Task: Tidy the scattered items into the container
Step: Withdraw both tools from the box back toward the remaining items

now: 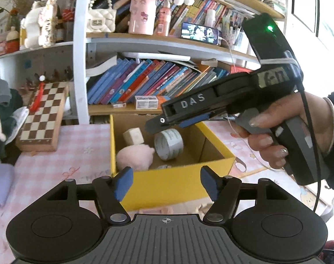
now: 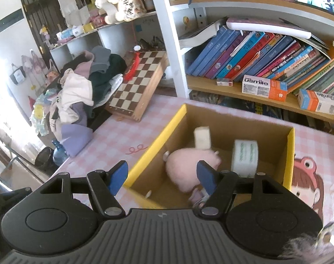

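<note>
Holding pink plush toy (image 2: pixel 189 167), tape roll (image 2: pixel 244 157) and pale block (image 2: pixel 202 137): yellow box (image 1: pixel 173 183), frame centre. Right gripper (image 2: pixel 163 177) and left gripper (image 1: pixel 165 183) both spread, empty. Risk: low grippers could catch the rim, shifting the box.

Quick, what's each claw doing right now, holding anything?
Left gripper: open, holding nothing, just short of the box.
Right gripper: open, holding nothing, over the box's near wall.
</note>
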Demonstrator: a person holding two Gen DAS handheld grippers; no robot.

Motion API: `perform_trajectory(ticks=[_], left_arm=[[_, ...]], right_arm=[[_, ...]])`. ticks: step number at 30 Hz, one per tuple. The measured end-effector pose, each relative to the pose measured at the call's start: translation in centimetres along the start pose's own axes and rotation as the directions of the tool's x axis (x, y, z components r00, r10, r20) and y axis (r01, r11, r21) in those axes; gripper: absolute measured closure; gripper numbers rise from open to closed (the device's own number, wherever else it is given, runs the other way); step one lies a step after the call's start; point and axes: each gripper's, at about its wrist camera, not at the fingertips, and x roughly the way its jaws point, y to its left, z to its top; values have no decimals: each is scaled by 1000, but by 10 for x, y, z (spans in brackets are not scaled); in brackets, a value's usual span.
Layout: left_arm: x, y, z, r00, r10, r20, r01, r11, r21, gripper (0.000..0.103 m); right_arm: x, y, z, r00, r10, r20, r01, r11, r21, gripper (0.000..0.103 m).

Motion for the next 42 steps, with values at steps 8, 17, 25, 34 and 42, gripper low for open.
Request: perform_trajectory(ticks=[8,17,25,34,42], left_arm=[[-28,4,-27,1000,10,-5,-10,999,-38,32],[-40,0,-50,1000,24,-14,-25,999,-45,28],[-43,-6,-69,995,92,-28,-92,996,-10,24],[-40,-14,-89,990,121,-66,-122,993,-8,21],[-40,-17,-100,987,139,-82,-138,990,16,20]], right_arm=[[-31,27,-46,998,-48,27,48,999,16,36],[-71,19,-99,982,-178,70,174,983,57,35],[-88,3,-145,951,-300,80,288,948,137,35],[-89,3,-185,927,-372,51,360,920,157,34],[-84,16,-212,916,-400,30,393,910,135,27]])
